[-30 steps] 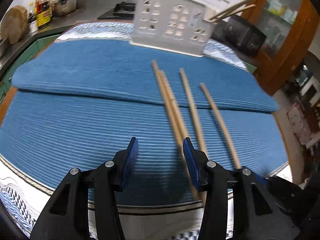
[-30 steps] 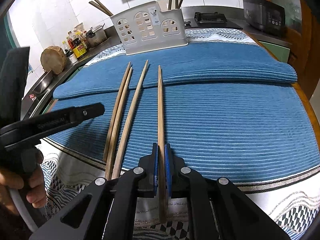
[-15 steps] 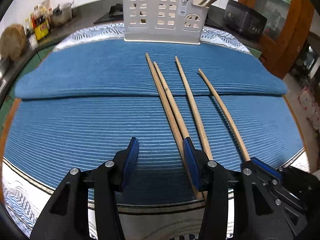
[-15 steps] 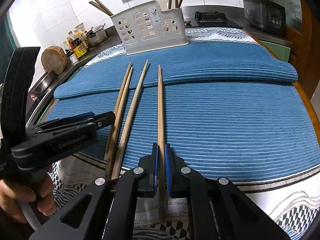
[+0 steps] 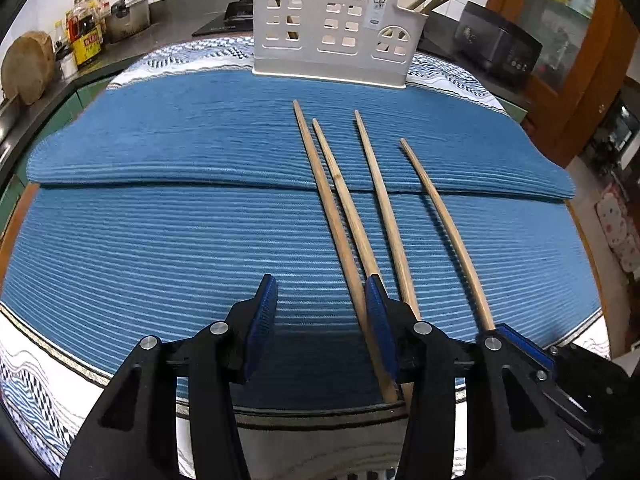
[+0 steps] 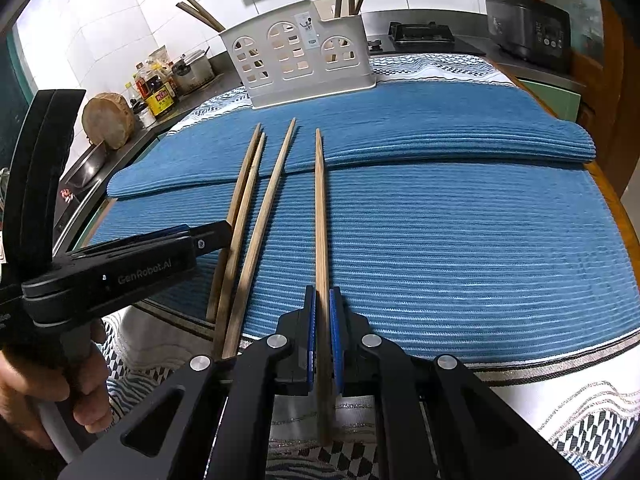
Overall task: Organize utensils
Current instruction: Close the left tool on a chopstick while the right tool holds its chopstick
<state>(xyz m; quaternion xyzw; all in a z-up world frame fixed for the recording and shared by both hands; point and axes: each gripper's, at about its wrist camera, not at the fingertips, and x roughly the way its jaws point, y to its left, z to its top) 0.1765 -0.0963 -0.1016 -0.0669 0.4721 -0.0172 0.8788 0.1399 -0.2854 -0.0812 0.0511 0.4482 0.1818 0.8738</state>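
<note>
Bamboo-coloured chopsticks lie on the blue mat, light, stiff, likely to roll, so the right gripper pinches one near its thick end while the left gripper hovers half spread, empty.

Two wrist cameras, both low over the near edge of the table, looking forward and down along their own fingers.

The left view sits close above the blue mat, facing the far white rack, with the chopsticks to its right. The right view looks from further right, with the same chopsticks and rack shared, and the left gripper at its left edge.
</note>
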